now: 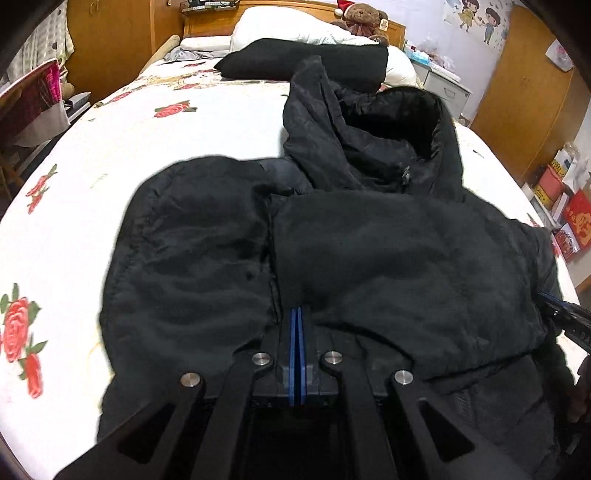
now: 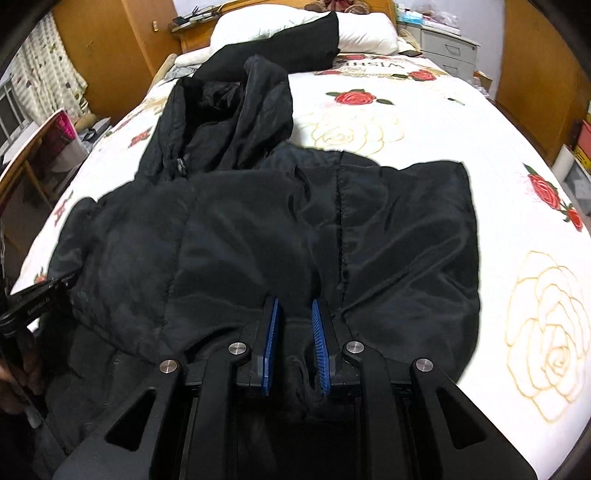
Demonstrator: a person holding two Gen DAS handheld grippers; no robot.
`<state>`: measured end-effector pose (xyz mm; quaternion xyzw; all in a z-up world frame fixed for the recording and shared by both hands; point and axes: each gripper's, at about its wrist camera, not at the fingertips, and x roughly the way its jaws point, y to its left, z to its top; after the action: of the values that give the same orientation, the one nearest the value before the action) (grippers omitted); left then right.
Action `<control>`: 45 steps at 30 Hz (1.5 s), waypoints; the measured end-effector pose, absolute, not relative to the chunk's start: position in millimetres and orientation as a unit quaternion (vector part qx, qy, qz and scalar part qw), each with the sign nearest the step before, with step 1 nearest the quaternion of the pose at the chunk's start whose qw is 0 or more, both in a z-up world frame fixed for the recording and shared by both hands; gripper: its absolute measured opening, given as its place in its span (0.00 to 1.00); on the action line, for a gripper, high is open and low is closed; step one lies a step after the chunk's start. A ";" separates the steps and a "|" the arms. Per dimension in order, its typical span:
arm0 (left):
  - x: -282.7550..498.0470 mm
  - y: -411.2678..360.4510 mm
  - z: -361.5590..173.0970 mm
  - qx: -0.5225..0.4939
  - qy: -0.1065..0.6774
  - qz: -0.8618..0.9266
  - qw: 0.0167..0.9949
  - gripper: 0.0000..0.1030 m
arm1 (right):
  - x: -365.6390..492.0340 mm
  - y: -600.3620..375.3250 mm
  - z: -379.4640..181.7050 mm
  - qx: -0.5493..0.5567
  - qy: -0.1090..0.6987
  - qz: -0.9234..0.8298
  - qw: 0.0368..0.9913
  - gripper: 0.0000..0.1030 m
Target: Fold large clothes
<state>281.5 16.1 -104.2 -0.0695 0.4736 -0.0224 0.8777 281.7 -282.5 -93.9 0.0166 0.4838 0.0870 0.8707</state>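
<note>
Black coat (image 1: 369, 258), mid-bed (image 1: 184, 122): left gripper (image 1: 297, 317) fingers pressed together on hem, right gripper (image 2: 295, 317) pinching thick fold. Step: folding hem toward hood. Next: lay flat, release.

Left view: sits on the left gripper (image 1: 297, 314), looks down and forward along the bed (image 1: 147, 125), very close to the black coat (image 1: 369, 251).
Right view: sits on the right gripper (image 2: 295, 314), faces the same way, just as close.
Shared: both 2 views see the coat, the bed and the white pillow (image 2: 369, 31).
</note>
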 end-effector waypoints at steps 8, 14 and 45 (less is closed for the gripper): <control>230.1 20.7 -31.1 -0.079 0.422 -0.045 0.902 0.27 | 235.0 -283.6 -28.8 0.037 0.445 0.101 0.889 0.34; 199.9 19.4 8.7 -0.086 0.396 -0.061 0.912 0.42 | 207.1 -275.6 7.3 0.051 0.421 0.120 0.898 0.35; 432.5 32.7 -17.6 -0.074 0.412 -0.037 0.907 0.44 | 417.8 -259.6 -9.1 0.076 0.436 0.129 0.888 0.43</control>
<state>432.5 32.7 -17.6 -0.0738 0.4125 -0.0374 0.9072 417.8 -259.6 -9.1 0.0759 0.4356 0.1293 0.8875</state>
